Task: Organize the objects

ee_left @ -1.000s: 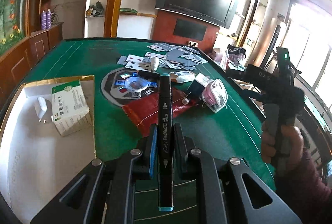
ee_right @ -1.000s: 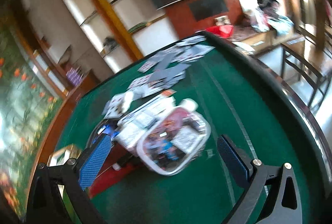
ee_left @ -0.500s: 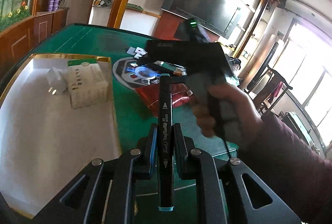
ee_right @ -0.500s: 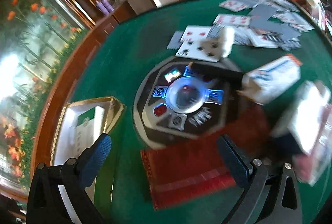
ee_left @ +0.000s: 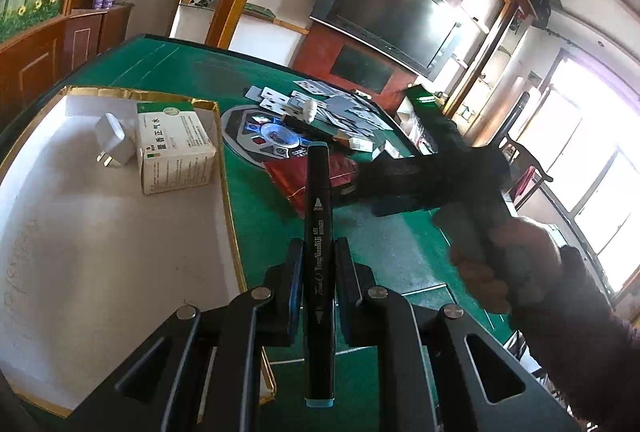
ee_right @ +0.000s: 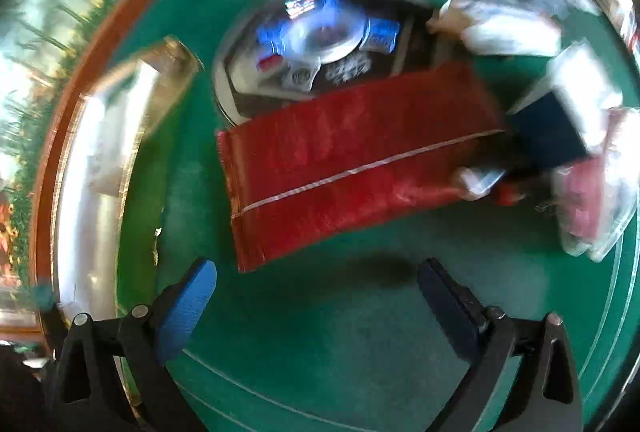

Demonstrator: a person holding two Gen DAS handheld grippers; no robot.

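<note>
Where blurred right view fails: marker [ee_left: 318, 232] lettering.

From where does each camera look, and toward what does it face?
Left wrist: on the left hand-held gripper, facing across the green felt table; its fingers clamp a black art marker; the person's right hand shows.
Right wrist: on the open right hand-held gripper, looking steeply down.
Shared: the flat red fabric pouch.

Marker [ee_left: 319, 232] reads "TongNianRiJi ART MARKER" (white lettering)
</note>
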